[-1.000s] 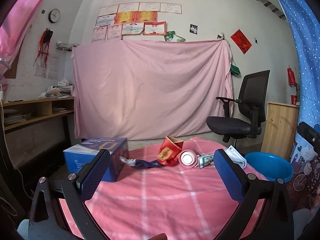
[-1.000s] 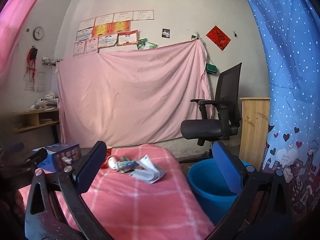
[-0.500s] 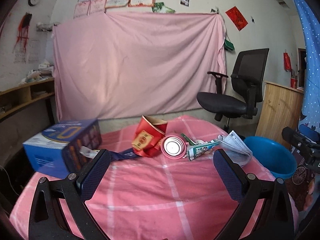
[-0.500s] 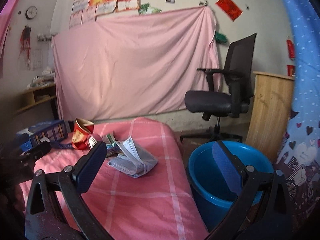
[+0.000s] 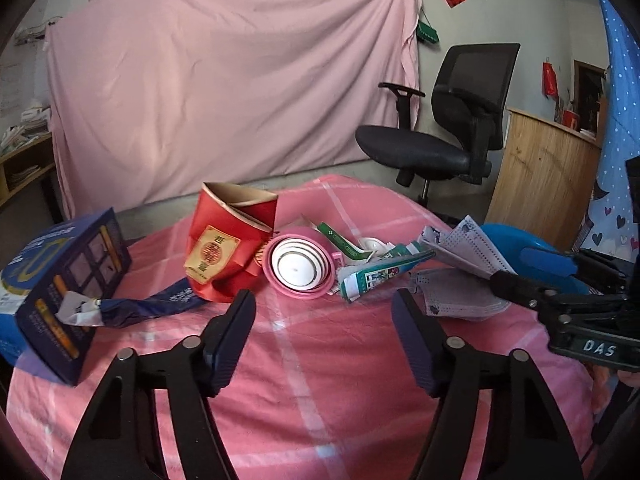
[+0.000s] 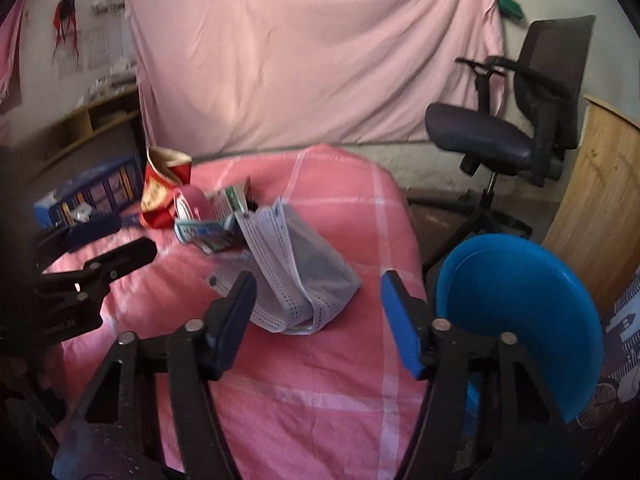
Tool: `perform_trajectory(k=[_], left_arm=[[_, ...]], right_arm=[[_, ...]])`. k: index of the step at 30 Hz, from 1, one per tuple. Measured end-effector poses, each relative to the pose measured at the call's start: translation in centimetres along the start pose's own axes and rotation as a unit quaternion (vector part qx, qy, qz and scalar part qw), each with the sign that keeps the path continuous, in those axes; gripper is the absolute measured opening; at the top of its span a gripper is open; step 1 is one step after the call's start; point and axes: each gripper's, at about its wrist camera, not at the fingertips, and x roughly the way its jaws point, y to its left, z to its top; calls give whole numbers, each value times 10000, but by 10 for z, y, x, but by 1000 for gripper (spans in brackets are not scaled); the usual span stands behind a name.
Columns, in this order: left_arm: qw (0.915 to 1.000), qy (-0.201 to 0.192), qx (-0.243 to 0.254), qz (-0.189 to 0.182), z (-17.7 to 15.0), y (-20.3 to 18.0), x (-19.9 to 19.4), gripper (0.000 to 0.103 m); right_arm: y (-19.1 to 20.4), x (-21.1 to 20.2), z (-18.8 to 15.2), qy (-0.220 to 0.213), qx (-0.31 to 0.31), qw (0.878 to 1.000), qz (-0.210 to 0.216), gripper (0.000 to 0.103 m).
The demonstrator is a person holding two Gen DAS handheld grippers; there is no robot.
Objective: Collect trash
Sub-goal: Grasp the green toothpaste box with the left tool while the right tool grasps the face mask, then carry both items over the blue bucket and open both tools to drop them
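Blue plastic forms the basin [image 6: 520,304] that stands off the right edge of the table [image 5: 320,360], its rim just beside the pink checked cloth; as far as the tilted, partly hidden view lets me judge, nothing lies in it. A crushed red paper cup [image 5: 228,248] leans on its side with its mouth open toward the back wall, and its inside is too dark to read. A pink collapsible cup [image 5: 300,266] lies against it, base toward the camera. To the right sit crumpled printed wrappers [image 5: 380,272] and two face masks [image 6: 296,276], one draped over the other. A blue box [image 5: 60,280] rests at the table's left edge, a torn dark blue wrapper [image 5: 148,304] trailing from it toward the red cup.

The left gripper [image 5: 324,320] points down over the cloth short of the pink cup; its jaws have just been closing, yet stand apart with only cloth between them. The right gripper [image 6: 318,304] tilts down at the masks, its jaws also just narrowing, spread either side of the folded mask without pressing it.

Bare cloth fills the near half of the table. An office chair [image 5: 440,136] stands beyond the far right corner, well apart.
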Motion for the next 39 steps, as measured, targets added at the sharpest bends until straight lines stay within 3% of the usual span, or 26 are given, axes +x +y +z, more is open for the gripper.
perform_trajectory(k=[5,10,13,16,21,24,31,39], left_arm=[[9999,147,-18,73,7,1,18,63],[9997,141,109,-174,12,-3,29,63],[9989,144,313,-311,12,-9,32,60],[9975,246,464,-466,13,-13,38,52],[9957,570,558,-467,13,-17,54,22],[9958,546,544,-492,13,-16,54,10],[9958,4,698,-588,8,-23,26,4],[9959,-258,629,-599,-9,-36,-11,4]], right_arm=[[-9,13,-1,230,190,9993,216,77],[-25,12,-1,212,572,9973,398,48],[-25,12,-1,187,596,9972,406,40],[-25,7,-1,80,623,9974,349,38],[-27,4,-2,29,696,9971,291,37],[-27,3,-4,16,702,9972,264,37],[-21,-4,-10,-80,664,9974,266,36],[-21,-25,-13,-660,624,9954,308,36]])
